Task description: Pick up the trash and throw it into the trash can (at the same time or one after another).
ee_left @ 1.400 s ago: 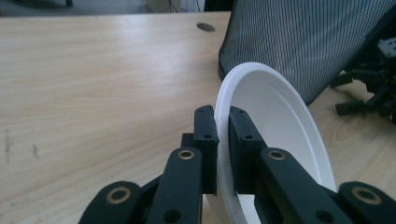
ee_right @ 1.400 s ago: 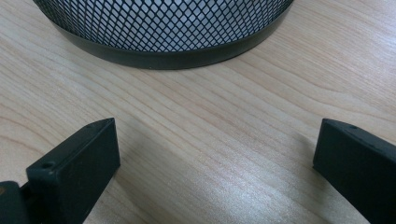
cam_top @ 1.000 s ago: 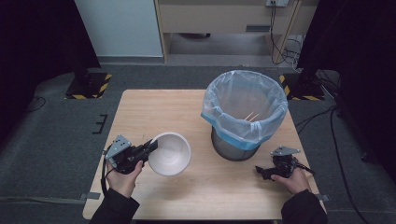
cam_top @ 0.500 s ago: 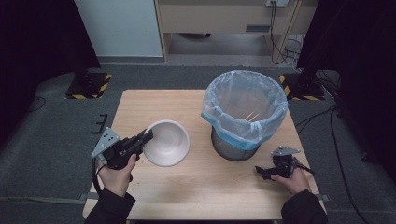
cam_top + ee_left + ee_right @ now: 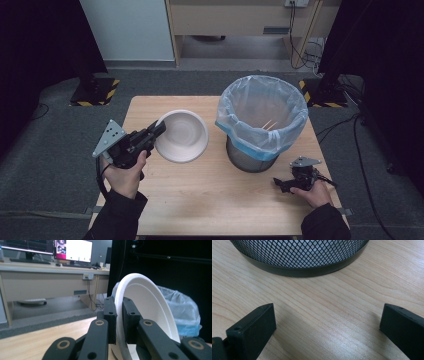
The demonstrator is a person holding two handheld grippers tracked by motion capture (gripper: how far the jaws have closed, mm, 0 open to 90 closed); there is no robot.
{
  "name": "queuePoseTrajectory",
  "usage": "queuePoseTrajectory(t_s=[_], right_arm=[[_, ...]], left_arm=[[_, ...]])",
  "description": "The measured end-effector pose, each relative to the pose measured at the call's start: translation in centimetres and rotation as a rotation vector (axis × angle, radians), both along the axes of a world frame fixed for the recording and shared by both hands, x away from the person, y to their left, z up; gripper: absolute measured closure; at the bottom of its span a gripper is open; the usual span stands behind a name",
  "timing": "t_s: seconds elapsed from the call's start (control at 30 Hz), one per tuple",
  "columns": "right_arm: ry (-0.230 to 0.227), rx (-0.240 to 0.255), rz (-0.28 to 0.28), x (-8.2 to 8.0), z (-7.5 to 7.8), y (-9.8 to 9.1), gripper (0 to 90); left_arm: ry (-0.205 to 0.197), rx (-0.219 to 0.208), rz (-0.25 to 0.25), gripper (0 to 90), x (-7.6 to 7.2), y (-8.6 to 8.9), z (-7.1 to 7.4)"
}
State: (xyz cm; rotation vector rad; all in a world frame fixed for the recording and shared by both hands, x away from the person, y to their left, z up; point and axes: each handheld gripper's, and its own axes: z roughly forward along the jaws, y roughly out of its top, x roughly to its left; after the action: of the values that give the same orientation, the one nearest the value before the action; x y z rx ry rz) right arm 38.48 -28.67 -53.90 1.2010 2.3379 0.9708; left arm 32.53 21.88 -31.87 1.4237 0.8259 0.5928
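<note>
Left gripper (image 5: 159, 129) clamps white bowl (image 5: 182, 136) by rim, tilted toward lined bin (image 5: 261, 120), likely for dumping; off table. Right gripper (image 5: 281, 184) rests wide open, empty, near right edge.

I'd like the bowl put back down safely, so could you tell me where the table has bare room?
The table is bare along the near edge between the two hands, and at the far left corner beyond the bowl. It is tight on the right, around the bin and the right hand-held gripper.

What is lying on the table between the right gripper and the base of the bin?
Nothing: in the right gripper view, bare wood of the table separates the right gripper from the mesh bin.
</note>
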Motion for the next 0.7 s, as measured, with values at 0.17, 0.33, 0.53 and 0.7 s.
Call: queuePoseTrajectory(t_s=[0.17,0.33,0.53,0.7], right_arm=[[0.0,0.0,0.0,0.0,0.0,0.0,0.7],[0.0,0.0,0.0,0.0,0.0,0.0,0.7],[0.0,0.0,0.0,0.0,0.0,0.0,0.7],[-0.002,0.001,0.0,0.0,0.0,0.0,0.7]], left_arm=[[-0.02,-0.011,-0.002,82.9,0.6,-0.7,1.1],[-0.047,-0.02,-0.008,82.9,1.3,-1.6,2.6],[-0.083,-0.012,-0.024,82.9,2.0,-3.3,4.5],[-0.101,-0.018,-0.037,82.9,2.6,-4.7,5.4]])
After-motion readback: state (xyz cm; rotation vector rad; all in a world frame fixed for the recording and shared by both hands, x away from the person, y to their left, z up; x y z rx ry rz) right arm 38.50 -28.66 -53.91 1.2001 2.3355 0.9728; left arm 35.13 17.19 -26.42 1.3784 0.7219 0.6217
